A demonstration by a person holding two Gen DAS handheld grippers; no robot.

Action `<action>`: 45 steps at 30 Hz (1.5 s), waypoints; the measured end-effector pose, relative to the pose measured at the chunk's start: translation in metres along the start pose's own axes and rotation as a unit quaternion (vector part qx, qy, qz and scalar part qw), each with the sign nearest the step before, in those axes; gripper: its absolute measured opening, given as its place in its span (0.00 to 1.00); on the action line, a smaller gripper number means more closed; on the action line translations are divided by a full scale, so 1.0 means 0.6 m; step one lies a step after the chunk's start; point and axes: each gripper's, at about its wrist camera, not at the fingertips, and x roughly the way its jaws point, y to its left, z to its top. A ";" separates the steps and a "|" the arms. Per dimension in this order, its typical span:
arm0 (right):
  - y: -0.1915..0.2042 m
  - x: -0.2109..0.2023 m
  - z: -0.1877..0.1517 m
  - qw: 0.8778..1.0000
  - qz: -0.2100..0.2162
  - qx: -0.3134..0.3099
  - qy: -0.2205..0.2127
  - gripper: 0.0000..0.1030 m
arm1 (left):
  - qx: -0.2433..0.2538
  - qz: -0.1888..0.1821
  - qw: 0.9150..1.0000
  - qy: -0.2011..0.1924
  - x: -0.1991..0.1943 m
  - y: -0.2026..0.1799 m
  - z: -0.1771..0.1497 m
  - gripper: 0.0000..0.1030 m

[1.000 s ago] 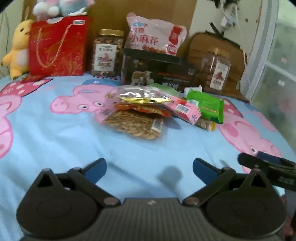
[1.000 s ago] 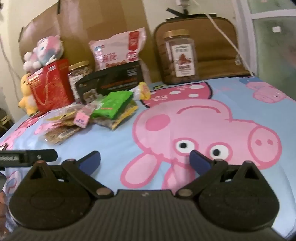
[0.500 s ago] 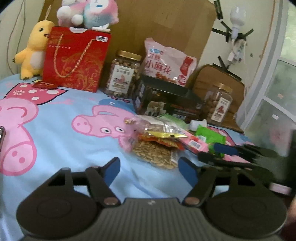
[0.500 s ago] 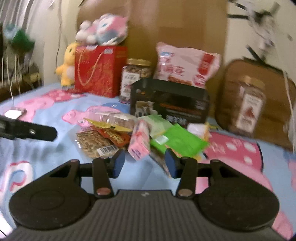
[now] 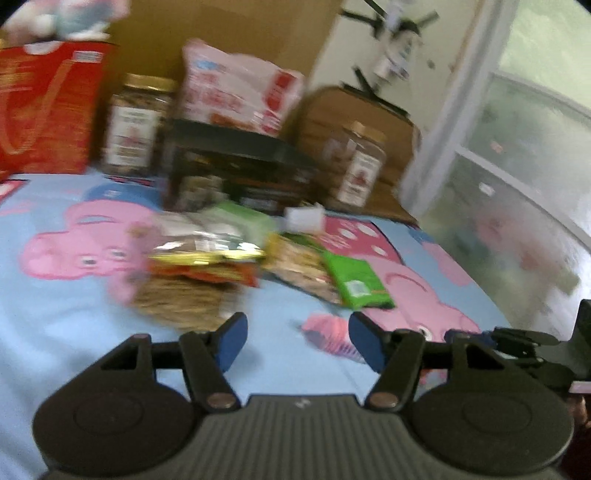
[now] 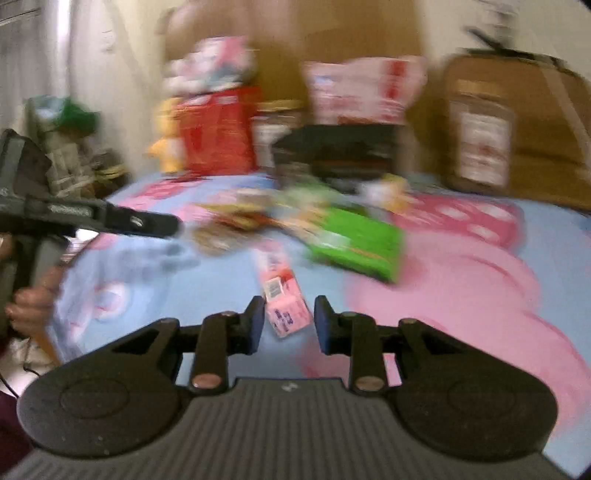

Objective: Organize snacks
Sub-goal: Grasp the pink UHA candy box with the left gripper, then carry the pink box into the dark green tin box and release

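Backdrop jars [image 6: 480, 144] motion-blurred; pink carton's [image 6: 284, 299] grip unclear.

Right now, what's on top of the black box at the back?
A pink and white snack bag rests on the black box, leaning against brown cardboard behind. The bag hides the rear of the box top; blur hides its print and whether the box is open.

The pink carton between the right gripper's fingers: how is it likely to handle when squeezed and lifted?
The pink carton shows flat printed faces and square edges, so it probably stays stiff, though thin card may dent. It looks small, so likely light. The right gripper is closing around it with gaps still visible, and the carton sits skewed, so it may twist.
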 end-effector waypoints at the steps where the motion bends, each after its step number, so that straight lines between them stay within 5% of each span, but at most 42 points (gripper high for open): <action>1: -0.010 -0.005 -0.005 1.000 -0.024 0.007 0.001 0.47 | 0.005 -0.006 1.000 0.006 0.010 -0.011 0.002 0.60; 5: -0.007 -0.029 -0.028 0.999 -0.030 0.019 -0.014 0.47 | 0.019 -0.023 0.999 0.027 0.032 -0.044 -0.001 0.61; 8: 0.020 -0.016 -0.038 1.000 -0.020 -0.001 -0.014 0.47 | 0.034 0.005 0.999 0.032 0.045 -0.061 0.002 0.81; 12: 0.038 0.008 -0.043 0.999 -0.011 -0.029 -0.017 0.47 | 0.086 0.032 0.995 0.034 0.069 -0.083 0.003 0.81; 13: 0.030 -0.002 -0.052 0.999 -0.007 -0.031 -0.021 0.47 | 0.101 0.030 0.994 0.038 0.077 -0.088 0.004 0.79; 17: 0.033 0.006 -0.056 0.999 -0.008 -0.046 -0.019 0.47 | 0.110 0.000 0.991 0.069 0.097 -0.097 -0.013 0.44; 20: 0.037 0.009 -0.056 0.999 -0.010 -0.039 -0.024 0.36 | 0.092 -0.002 0.993 0.069 0.084 -0.098 -0.023 0.42; 28: 0.051 0.009 -0.039 0.998 -0.004 -0.051 -0.041 0.36 | 0.074 0.016 0.997 0.026 0.043 -0.098 0.005 0.40; 36: 0.027 0.046 0.104 0.995 0.038 -0.051 -0.083 0.36 | 0.043 0.039 0.997 -0.058 0.035 -0.059 0.155 0.40; 45: 0.032 0.236 0.294 0.992 0.057 -0.088 -0.068 0.37 | -0.047 0.109 0.989 -0.084 0.147 0.078 0.300 0.39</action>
